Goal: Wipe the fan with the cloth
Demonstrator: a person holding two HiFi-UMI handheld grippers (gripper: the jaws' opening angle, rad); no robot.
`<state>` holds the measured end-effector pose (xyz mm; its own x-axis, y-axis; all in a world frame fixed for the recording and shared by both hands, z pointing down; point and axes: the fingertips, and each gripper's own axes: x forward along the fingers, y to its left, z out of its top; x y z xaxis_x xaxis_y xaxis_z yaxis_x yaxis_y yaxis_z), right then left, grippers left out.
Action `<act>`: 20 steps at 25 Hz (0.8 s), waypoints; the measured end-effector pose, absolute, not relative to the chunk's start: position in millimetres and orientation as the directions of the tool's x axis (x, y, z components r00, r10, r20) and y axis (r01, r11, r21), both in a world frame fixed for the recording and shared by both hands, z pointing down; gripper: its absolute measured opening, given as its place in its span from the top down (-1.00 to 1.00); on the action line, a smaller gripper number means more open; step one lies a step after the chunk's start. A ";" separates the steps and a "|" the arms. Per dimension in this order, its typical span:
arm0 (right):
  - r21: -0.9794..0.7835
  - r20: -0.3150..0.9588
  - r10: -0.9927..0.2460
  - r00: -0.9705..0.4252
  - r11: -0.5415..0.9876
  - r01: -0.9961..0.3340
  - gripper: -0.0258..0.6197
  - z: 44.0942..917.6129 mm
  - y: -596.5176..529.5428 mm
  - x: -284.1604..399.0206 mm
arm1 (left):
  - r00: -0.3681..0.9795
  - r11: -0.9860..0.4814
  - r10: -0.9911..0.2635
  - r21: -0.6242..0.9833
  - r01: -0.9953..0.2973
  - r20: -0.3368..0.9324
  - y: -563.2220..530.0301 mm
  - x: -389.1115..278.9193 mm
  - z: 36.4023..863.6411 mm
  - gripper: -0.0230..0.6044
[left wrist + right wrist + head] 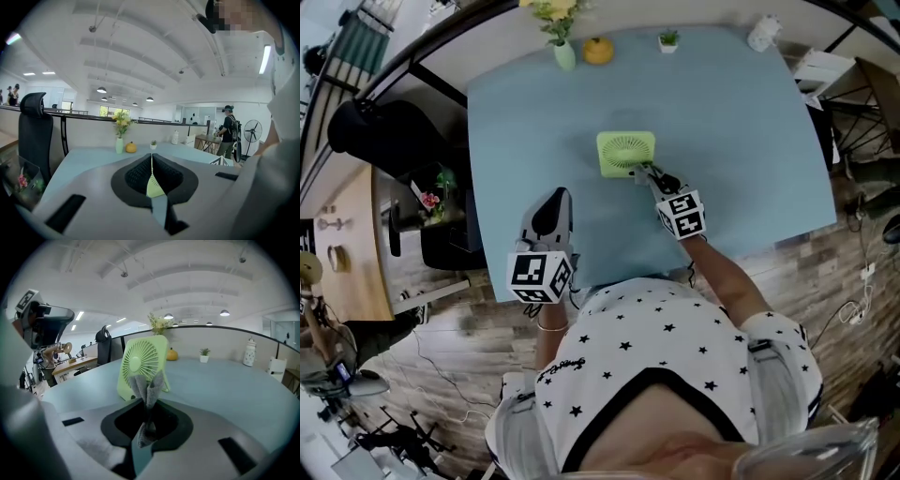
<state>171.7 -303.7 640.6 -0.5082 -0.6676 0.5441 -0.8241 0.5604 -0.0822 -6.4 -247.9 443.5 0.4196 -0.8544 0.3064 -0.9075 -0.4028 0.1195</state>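
Observation:
A small light-green square fan (626, 154) stands on the pale blue table (741, 141); in the right gripper view the fan (140, 363) faces me with its round grille. My right gripper (649, 173) is shut on a grey cloth (148, 389), whose free end sticks up just in front of the fan's lower right corner. My left gripper (553, 214) hovers over the table's near left part, away from the fan, its jaws pressed together with nothing between them (151, 180).
At the table's far edge stand a vase of yellow flowers (562, 37), a small orange pumpkin (598, 51), a tiny potted plant (668, 41) and a white jar (761, 34). A black office chair (384, 141) is left of the table. People stand in the background (228, 133).

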 end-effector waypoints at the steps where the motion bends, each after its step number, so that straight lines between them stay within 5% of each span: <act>1: -0.081 0.546 -0.672 -0.500 0.552 -0.830 0.80 641.8 -303.3 177.6 | 0.426 -0.409 -0.851 0.120 -0.904 0.307 -248.5 -2.9 443.8 0.83; 11: -0.108 0.518 -0.700 -0.491 0.516 -0.850 0.80 632.1 -304.1 196.8 | 0.452 -0.436 -0.836 0.122 -0.891 0.310 -253.8 12.6 445.3 0.83; 20: -0.235 0.338 -0.781 -0.525 0.470 -0.851 0.80 553.4 -306.1 222.2 | 0.547 -0.528 -0.785 0.148 -0.837 0.291 -264.2 57.1 445.3 0.83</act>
<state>222.2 -306.1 553.4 -0.5251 -0.7811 0.3377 -0.8507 0.4701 -0.2354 57.1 -264.2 445.3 0.5467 -0.7852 0.2908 -0.8365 -0.5277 0.1475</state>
